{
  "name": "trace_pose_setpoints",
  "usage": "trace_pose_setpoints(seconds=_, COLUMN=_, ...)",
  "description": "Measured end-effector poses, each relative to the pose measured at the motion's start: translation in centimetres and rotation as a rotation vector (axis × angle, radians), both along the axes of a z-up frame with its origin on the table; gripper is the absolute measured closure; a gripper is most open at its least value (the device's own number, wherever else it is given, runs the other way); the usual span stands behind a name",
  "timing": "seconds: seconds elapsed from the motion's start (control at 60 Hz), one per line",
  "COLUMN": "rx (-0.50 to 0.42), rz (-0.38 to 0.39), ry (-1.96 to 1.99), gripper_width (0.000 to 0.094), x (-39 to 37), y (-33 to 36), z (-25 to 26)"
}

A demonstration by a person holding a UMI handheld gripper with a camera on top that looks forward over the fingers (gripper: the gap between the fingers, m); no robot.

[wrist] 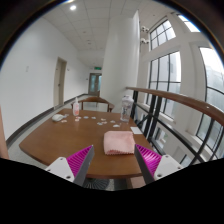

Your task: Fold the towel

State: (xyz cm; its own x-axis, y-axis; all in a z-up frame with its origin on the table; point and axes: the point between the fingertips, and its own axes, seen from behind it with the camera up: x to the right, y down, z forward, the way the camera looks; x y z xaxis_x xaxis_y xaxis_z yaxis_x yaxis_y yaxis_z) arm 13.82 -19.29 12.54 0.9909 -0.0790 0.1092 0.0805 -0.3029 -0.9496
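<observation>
A pink towel (119,143) lies folded in a small flat bundle on the brown wooden table (60,140), near the table's near edge. My gripper (112,163) is open and empty, its fingers (80,160) with magenta pads spread wide. The towel lies just ahead of the fingers, in line with the gap between them, and neither finger touches it.
Small items sit at the table's far end: a pink cup (77,107), a clear glass (125,112) and scattered papers (60,117). A wooden handrail (190,100) and glass balustrade run along the right. A white pillar (120,60) stands behind the table.
</observation>
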Motion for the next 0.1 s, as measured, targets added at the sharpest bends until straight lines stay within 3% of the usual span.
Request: trace_pose_setpoints(seconds=0.1, rx=-0.009, rz=0.023, ry=0.029, gripper_width=0.0084, x=-0.77, y=0.12, z=-0.80)
